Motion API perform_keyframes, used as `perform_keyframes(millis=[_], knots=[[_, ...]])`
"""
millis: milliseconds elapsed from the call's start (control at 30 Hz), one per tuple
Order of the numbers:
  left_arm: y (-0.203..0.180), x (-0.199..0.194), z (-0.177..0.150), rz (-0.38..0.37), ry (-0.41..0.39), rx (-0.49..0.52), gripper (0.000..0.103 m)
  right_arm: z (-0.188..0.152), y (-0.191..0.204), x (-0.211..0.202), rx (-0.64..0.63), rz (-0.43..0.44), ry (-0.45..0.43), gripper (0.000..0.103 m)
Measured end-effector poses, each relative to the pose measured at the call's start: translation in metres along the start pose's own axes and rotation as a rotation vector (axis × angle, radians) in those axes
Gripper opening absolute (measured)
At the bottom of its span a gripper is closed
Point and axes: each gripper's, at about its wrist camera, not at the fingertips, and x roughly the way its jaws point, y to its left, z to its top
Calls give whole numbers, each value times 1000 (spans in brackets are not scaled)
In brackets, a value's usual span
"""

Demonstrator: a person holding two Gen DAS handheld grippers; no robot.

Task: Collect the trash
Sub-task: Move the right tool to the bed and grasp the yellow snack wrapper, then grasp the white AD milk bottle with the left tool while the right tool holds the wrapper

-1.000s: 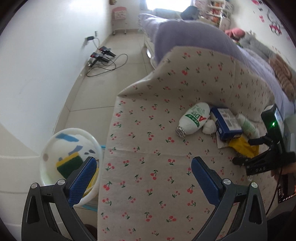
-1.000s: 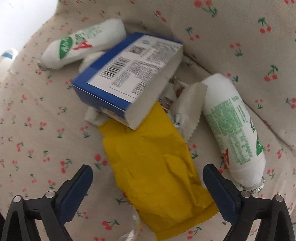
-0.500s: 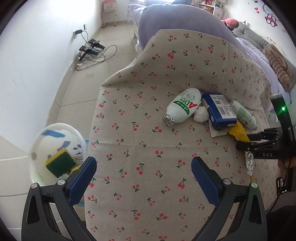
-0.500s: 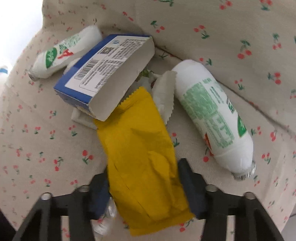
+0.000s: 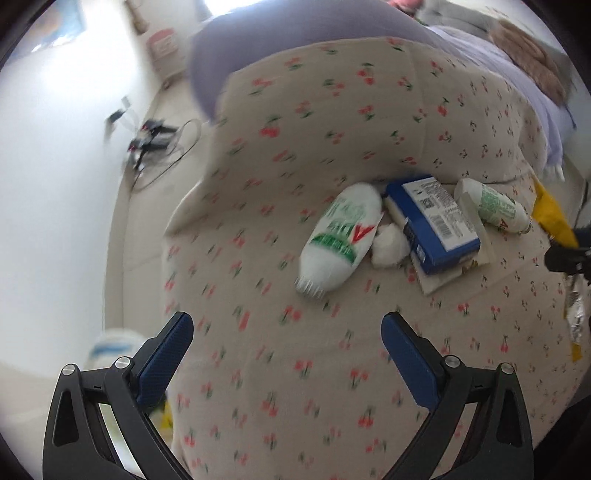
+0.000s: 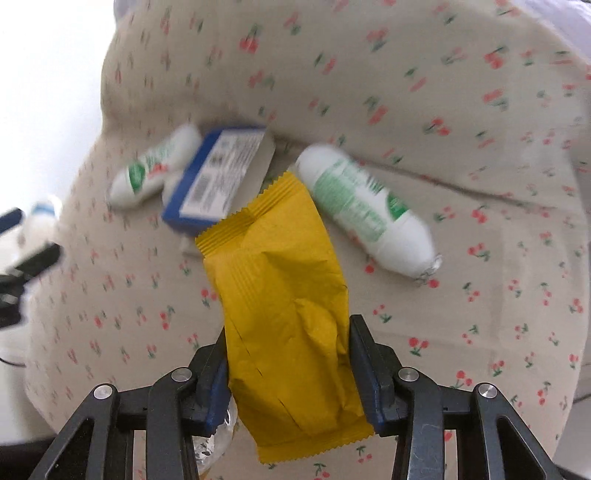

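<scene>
My right gripper (image 6: 288, 354) is shut on a yellow snack wrapper (image 6: 284, 302) and holds it above the cherry-print sofa cushion (image 6: 110, 295); the wrapper also shows at the right edge of the left wrist view (image 5: 552, 218). On the cushion lie a blue box (image 5: 432, 225), a white-and-green bottle (image 5: 341, 240) left of it, a second such bottle (image 5: 495, 208) right of it, and a white crumpled wad (image 5: 388, 245). My left gripper (image 5: 288, 362) is open and empty above the cushion's front part.
A white bin (image 5: 110, 345) with trash stands on the floor to the left of the sofa, mostly hidden by my left finger. Cables and chargers (image 5: 155, 136) lie on the tiled floor by the wall. A purple blanket (image 5: 295, 33) covers the bed behind.
My right gripper closed on the yellow wrapper and lifted it off the cushion. My left gripper moved forward over the cushion, so the bin has dropped toward the lower left.
</scene>
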Motion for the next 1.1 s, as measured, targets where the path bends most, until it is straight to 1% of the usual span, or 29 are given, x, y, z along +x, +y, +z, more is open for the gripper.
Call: perform_keyframes(millis=[133, 200, 300, 367, 433, 467, 567, 700, 800, 833, 867, 900, 933, 1000, 1100], knots=[[-10, 27, 23, -38, 10, 74, 95, 8, -4, -9, 52, -12, -48, 50], [-13, 43, 30, -48, 32, 111, 86, 16, -7, -10, 74, -23, -59, 50], [-15, 62, 36, -70, 63, 153, 77, 26, -12, -13, 89, -29, -63, 50], [-17, 76, 40, -104, 83, 178, 76, 28, -12, -13, 85, -37, -62, 50], [-15, 77, 44, -144, 65, 176, 75, 29, -12, -13, 84, -46, -62, 50], [-14, 80, 47, -162, 75, 172, 74, 29, -13, -13, 87, -50, -62, 50], [-8, 83, 54, -230, 78, 127, 63, 27, -15, -14, 98, -55, -62, 50], [0, 78, 51, -247, 63, 63, 60, 26, -11, -7, 99, -63, -48, 50], [9, 72, 45, -248, 64, -8, 57, 29, -5, 2, 102, -63, -42, 50], [15, 68, 42, -258, 70, -54, 57, 29, -5, 2, 106, -63, -43, 50], [18, 65, 39, -270, 72, -82, 56, 27, -6, 1, 109, -61, -46, 50], [22, 60, 36, -291, 72, -119, 49, 27, -6, 0, 111, -58, -50, 50], [26, 56, 33, -304, 75, -148, 46, 26, -6, 0, 117, -57, -54, 50], [33, 47, 27, -320, 80, -195, 45, 24, -9, -3, 130, -51, -61, 50], [37, 34, 20, -343, 72, -234, 42, 21, -11, -6, 150, -42, -65, 50]])
